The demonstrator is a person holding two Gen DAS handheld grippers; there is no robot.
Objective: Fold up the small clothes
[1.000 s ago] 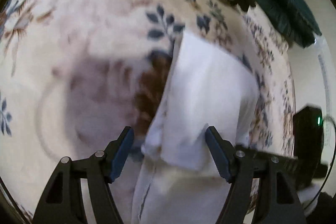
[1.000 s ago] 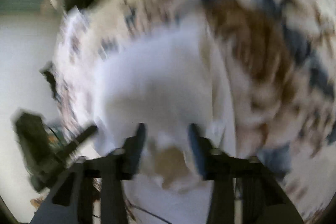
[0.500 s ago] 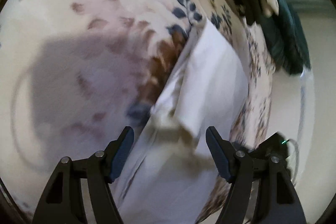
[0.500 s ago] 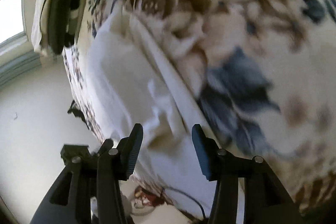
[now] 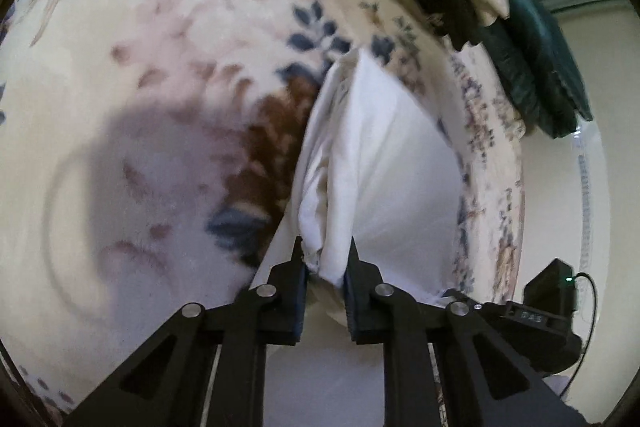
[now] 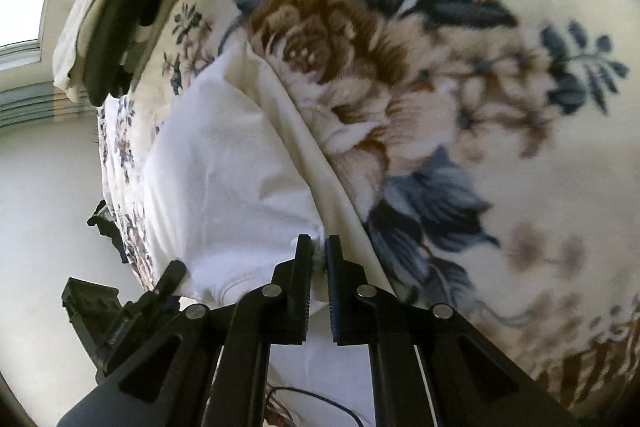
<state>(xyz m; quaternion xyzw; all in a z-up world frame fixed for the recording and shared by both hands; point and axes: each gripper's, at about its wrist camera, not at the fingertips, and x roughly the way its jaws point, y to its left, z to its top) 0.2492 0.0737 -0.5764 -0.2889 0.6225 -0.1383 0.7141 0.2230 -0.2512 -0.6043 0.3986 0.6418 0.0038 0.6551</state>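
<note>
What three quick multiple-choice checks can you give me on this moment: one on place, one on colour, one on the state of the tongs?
1. Where does the garment lie?
A. on a bare wooden table
B. on a floral blanket
C. in a basket

2. What colour is the garment?
A. white
B. red
C. black

3. How do the two tongs stand?
A. both wide open
B. only the left shut
C. both shut on the cloth

Answers:
1 B: the white garment rests on the floral blanket, with brown and blue flowers beside it.
2 A: it shows white in both wrist views.
3 C: the left tongs pinch a bunched fold, and the right tongs are closed on an edge of the cloth.
</note>
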